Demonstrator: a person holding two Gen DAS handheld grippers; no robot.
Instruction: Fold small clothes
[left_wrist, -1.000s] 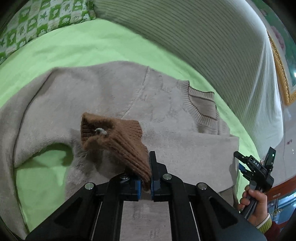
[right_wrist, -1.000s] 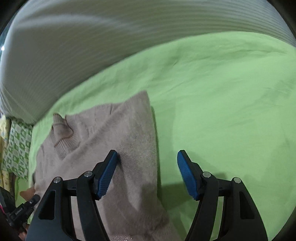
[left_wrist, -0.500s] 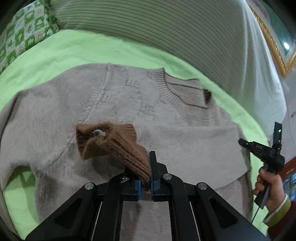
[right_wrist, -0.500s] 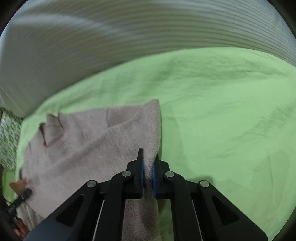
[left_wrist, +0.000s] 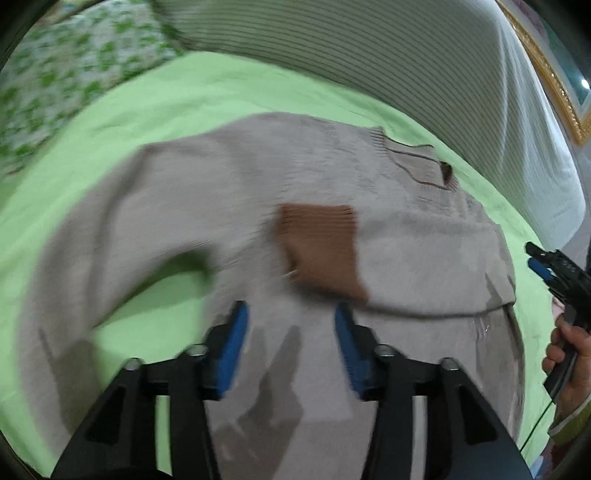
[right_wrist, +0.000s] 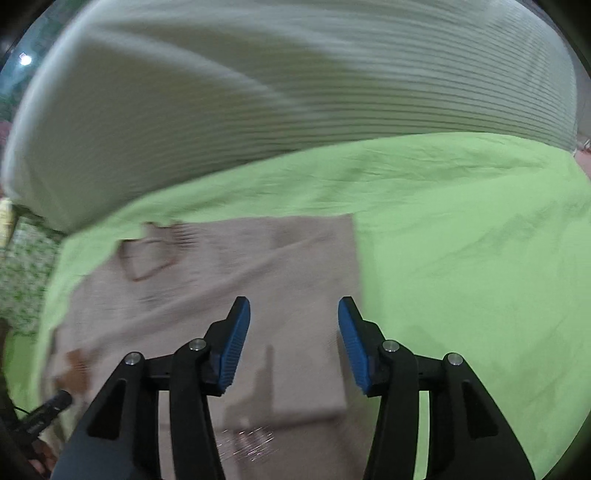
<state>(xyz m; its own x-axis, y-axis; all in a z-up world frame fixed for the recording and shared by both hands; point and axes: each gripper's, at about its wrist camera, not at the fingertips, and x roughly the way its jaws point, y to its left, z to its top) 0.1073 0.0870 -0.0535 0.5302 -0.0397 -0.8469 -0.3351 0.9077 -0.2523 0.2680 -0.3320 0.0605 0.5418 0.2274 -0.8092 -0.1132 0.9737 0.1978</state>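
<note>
A beige knit sweater (left_wrist: 192, 206) lies on the green sheet (left_wrist: 166, 92). Its left sleeve is folded across the chest, and the brown cuff (left_wrist: 321, 251) rests flat there. My left gripper (left_wrist: 290, 332) is open and empty just short of the cuff. In the right wrist view the sweater (right_wrist: 229, 273) has its right side folded inward with a straight edge. My right gripper (right_wrist: 293, 332) is open and empty above that folded part. It also shows at the right edge of the left wrist view (left_wrist: 546, 269), held by a hand.
A grey striped pillow (right_wrist: 295, 92) lies behind the sweater. A green-and-white patterned cloth (left_wrist: 55, 66) lies at the far left. Bare green sheet (right_wrist: 480, 295) stretches to the right of the sweater. A gold picture frame (left_wrist: 554, 85) stands at the upper right.
My left gripper let go of the brown cuff, which now lies flat on the chest. My right gripper let go of the sweater's folded right side. Both have opened and pulled back.
</note>
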